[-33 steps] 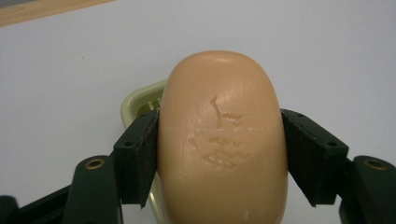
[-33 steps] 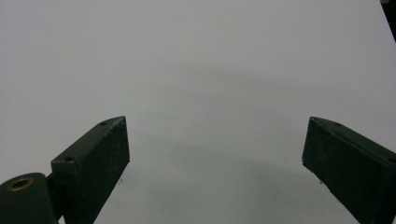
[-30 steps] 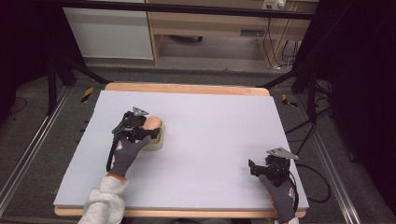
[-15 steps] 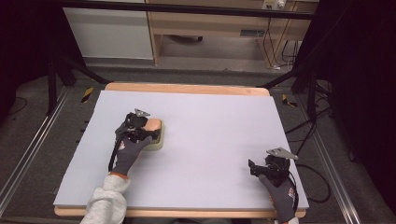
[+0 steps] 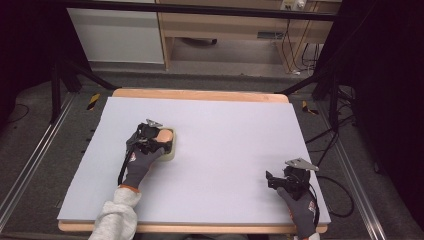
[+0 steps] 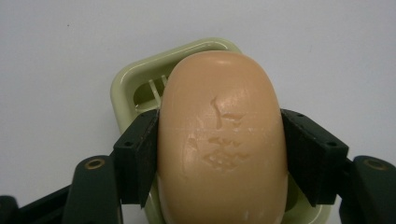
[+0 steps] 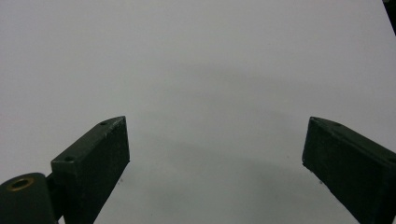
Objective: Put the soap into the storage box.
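Observation:
A peach-coloured bar of soap sits over a pale green soap dish on the white table mat. My left gripper has its two black jaws pressed against the soap's sides, shut on it. In the high view the soap and the dish lie left of the mat's middle, with the left gripper over them. My right gripper rests near the mat's front right corner. Its jaws stand wide apart over bare mat, with nothing between them, and the right gripper is open.
The white mat covers a wooden table. Black frame legs and cables stand on the floor at both sides. A wooden shelf unit is behind the table.
The left gripper with the soap has shifted slightly over the dish. The right gripper has stayed still.

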Demonstrator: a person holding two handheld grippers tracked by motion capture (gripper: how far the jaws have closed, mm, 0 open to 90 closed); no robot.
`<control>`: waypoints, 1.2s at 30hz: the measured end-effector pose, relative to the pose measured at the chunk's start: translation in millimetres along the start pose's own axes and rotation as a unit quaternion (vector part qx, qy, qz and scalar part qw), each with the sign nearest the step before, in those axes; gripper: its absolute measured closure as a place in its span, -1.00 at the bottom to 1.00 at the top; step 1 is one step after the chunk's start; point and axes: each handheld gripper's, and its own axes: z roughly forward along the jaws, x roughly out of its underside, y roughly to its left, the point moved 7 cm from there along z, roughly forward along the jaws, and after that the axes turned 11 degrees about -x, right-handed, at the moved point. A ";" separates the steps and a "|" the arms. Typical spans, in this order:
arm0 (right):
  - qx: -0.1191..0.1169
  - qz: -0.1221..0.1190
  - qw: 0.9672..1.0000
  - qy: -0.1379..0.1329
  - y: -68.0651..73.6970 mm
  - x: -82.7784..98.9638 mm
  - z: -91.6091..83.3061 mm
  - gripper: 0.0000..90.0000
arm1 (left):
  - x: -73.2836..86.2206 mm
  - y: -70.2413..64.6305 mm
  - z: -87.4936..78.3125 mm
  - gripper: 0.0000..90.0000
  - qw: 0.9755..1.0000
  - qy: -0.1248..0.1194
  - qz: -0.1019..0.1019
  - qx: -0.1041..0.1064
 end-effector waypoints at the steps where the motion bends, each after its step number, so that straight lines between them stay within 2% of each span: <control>1: 0.000 0.000 1.000 0.000 0.0 0.0 0.0 -0.83 | 0.6 0.1 0.8 -0.29 1.000 0.001 0.000 -0.001; 13: -0.002 0.001 1.000 0.001 0.7 0.2 0.0 -0.83 | 2.1 -2.2 2.9 -0.30 1.000 0.000 0.000 -0.008; 17: -0.001 0.001 1.000 0.000 0.5 0.1 0.0 -0.83 | 0.7 0.0 -0.7 -0.37 1.000 -0.007 -0.008 -0.006; 25: 0.002 0.001 1.000 -0.001 -0.5 0.0 -0.4 -0.83 | 0.1 7.0 -21.8 -0.41 0.999 -0.032 -0.012 0.003; 36: 0.010 0.010 1.000 -0.005 -5.9 0.7 -2.4 -0.85 | 11.7 2.0 -55.6 -0.46 0.997 -0.067 0.001 0.045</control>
